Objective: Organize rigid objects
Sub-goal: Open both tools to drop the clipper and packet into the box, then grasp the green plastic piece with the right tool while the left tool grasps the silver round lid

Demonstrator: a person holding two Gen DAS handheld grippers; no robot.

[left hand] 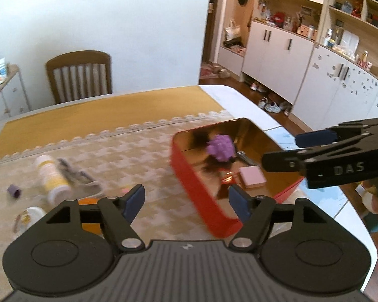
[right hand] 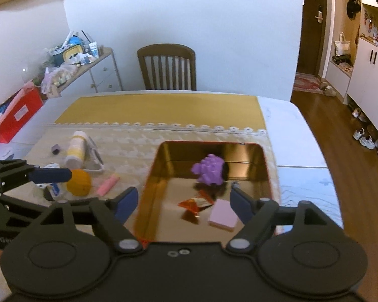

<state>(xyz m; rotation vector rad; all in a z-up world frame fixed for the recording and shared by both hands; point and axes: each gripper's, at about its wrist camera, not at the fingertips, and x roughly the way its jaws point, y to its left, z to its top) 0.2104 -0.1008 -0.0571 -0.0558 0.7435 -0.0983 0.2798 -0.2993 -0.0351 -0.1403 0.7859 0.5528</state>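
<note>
A red tin point(right hand: 148, 191) with a shiny gold inside stands on the table mat. In it lie a purple knobbly ball point(right hand: 209, 168), a pink block point(right hand: 223, 215) and a red-orange wrapper point(right hand: 195, 203). My right gripper point(right hand: 182, 198) hangs open over the tin's near end, holding nothing. My left gripper point(left hand: 186, 198) is open and empty too, above the mat beside the tin's red wall point(left hand: 196, 183). Left of the tin lie a white-and-yellow bottle point(right hand: 75, 148), an orange ball point(right hand: 79, 182), a pink stick point(right hand: 108, 183) and a small purple cap point(right hand: 55, 148).
A wooden chair point(right hand: 167, 68) stands at the table's far side. A cluttered sideboard point(right hand: 88, 63) and a red box point(right hand: 20, 113) are to the left. The table's right edge point(right hand: 315, 151) drops to a wooden floor with shoes. A grey item point(left hand: 75, 173) lies by the bottle.
</note>
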